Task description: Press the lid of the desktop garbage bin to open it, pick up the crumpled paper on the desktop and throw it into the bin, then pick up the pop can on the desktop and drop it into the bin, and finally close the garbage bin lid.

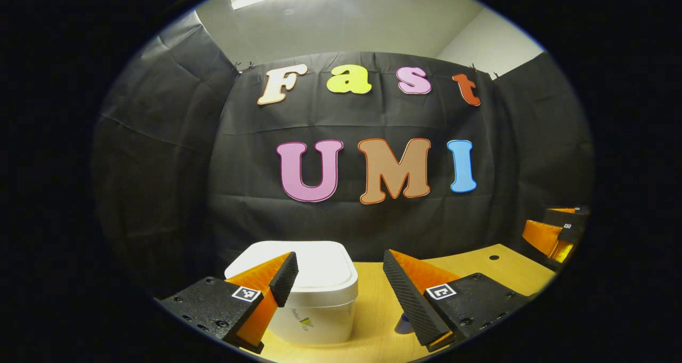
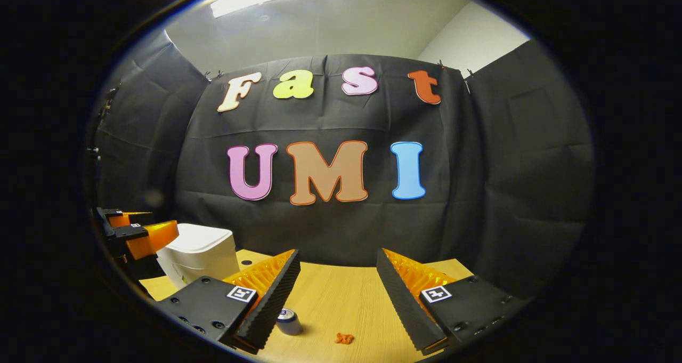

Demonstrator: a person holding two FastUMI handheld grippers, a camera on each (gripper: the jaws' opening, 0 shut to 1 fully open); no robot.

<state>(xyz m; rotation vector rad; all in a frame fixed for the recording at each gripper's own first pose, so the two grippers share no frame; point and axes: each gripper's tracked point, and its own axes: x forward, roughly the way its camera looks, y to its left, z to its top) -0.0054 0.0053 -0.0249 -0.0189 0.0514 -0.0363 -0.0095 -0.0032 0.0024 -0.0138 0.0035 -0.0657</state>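
Observation:
A white desktop bin [image 1: 314, 293] with its lid down stands on the wooden table [image 1: 373, 304], just ahead of my left gripper [image 1: 341, 283], which hangs open and holds nothing. Its left finger overlaps the bin's lid in the left gripper view. In the right gripper view the bin [image 2: 200, 253] is at the far left, with the left gripper [image 2: 133, 230] beside it. My right gripper [image 2: 338, 277] is open and empty above the table. Below it, a small pop can [image 2: 289, 321] lies by the left finger, and a small orange crumpled paper [image 2: 344, 338] sits between the fingers.
The black cloth wall closes off the table's back and sides. A small round hole [image 1: 494, 257] is in the tabletop towards the right. My right gripper [image 1: 554, 235] shows at the far right of the left gripper view.

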